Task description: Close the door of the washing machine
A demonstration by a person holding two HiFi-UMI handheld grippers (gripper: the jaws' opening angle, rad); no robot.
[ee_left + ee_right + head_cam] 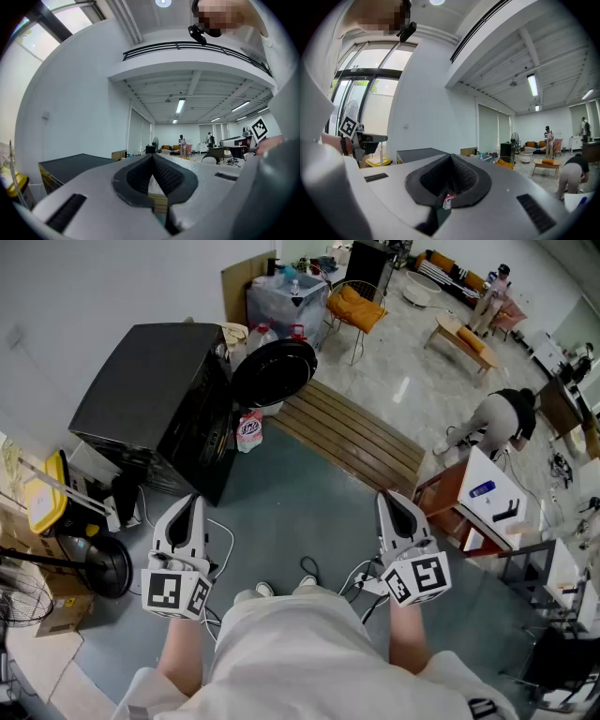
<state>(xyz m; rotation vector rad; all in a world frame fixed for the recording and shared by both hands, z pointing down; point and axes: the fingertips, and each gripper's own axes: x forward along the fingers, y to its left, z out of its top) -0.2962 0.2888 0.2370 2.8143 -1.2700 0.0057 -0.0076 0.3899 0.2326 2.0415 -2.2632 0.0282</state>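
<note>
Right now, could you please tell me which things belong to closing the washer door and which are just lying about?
For the job: washer, its open door, left hand-held gripper, right hand-held gripper.
Lying about: detergent bag, wooden slats, orange chair.

The right claw (pixel 451 160), pale grey with black ribbed pads, has its jaws together on nothing. Beyond it stand a dark box-shaped washing machine (pixel 417 153), an orange-cushioned wire chair (pixel 504 162) and a stooping person (pixel 573 176).

Black washing machine (pixel 155 390), round door (pixel 274 372) wide open
</note>
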